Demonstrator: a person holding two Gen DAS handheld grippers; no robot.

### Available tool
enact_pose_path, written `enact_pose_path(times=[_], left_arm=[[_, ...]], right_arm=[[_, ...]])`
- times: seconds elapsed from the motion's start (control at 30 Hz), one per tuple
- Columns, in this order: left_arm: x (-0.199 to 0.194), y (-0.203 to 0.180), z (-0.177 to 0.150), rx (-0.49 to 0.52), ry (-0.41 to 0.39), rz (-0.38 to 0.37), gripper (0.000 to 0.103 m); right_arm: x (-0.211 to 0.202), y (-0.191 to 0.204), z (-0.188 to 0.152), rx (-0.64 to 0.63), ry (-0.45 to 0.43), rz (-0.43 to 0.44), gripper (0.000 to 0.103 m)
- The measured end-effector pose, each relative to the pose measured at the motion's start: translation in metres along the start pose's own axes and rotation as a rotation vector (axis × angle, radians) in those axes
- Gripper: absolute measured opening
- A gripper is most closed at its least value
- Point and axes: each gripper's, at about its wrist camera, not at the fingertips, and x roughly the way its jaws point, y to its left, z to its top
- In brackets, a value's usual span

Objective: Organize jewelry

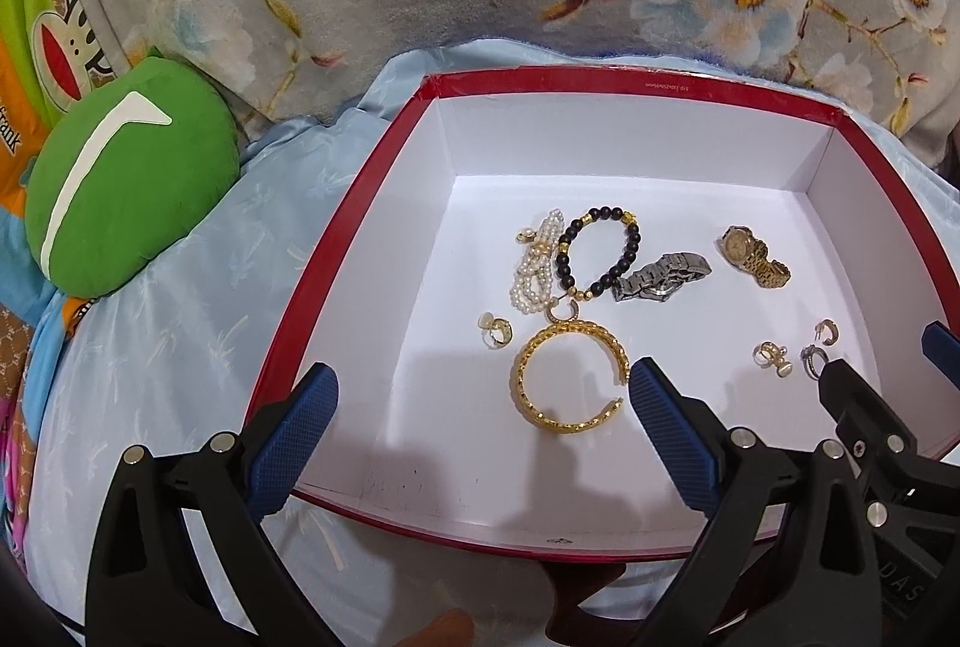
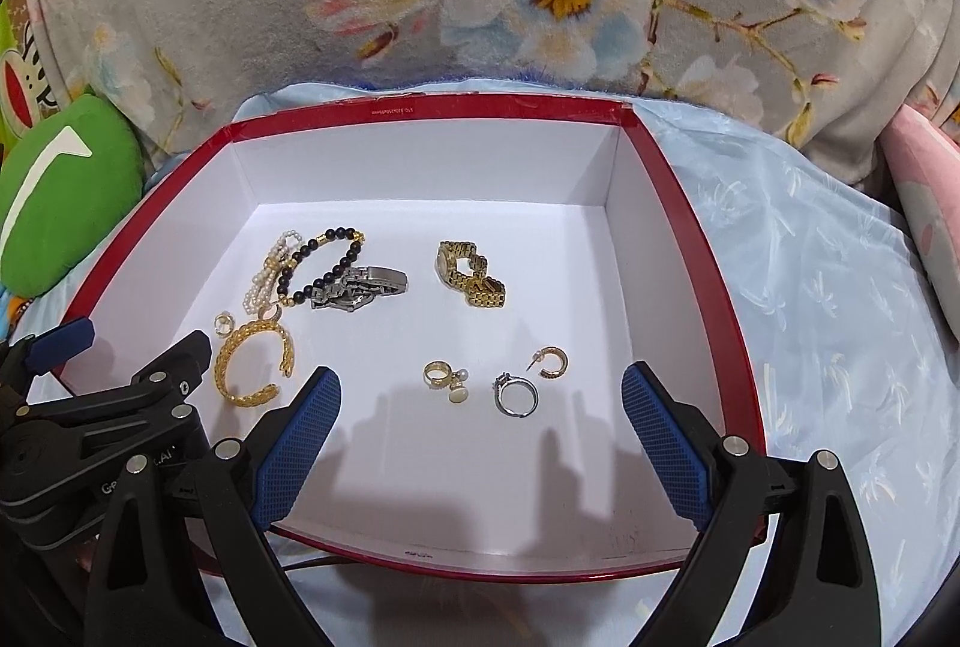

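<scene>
Red-rimmed box (image 2: 690,203) holding scattered jewelry (image 2: 474,275).

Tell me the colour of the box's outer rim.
Red rim on the box, clearest in the right wrist view.

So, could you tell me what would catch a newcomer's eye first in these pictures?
Probably the red-rimmed box with its white floor, jewelry scattered across it. The big gold bangle lies near the front, just below a tangle of black bead bracelet and pearl strand. Both the left gripper and right gripper are open over the box.
</scene>
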Motion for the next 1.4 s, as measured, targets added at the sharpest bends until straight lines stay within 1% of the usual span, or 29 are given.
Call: enact_pose_path(times=[0.83, 1.1, 1.27, 1.4], left_arm=[[-0.0001, 0.0004, -0.0005, 0.001, 0.006, -0.001, 0.095], [-0.0013, -0.0009, -0.0022, -0.005, -0.028, -0.005, 0.096], [-0.0013, -0.0001, -0.0018, -0.005, -0.024, -0.004, 0.096], [0.0007, 0.0002, -0.0008, -0.002, -0.005, 0.001, 0.096]], right_arm=[[-0.0006, 0.0003, 0.0001, -0.001, 0.002, -0.001, 0.093], [-0.0012, 0.0005, -0.0001, -0.001, 0.000, -0.003, 0.093], [-0.0013, 0.0004, 0.0000, -0.001, 0.000, -0.003, 0.093], [-0.0012, 0.0004, 0.0001, -0.002, 0.000, -0.003, 0.093]])
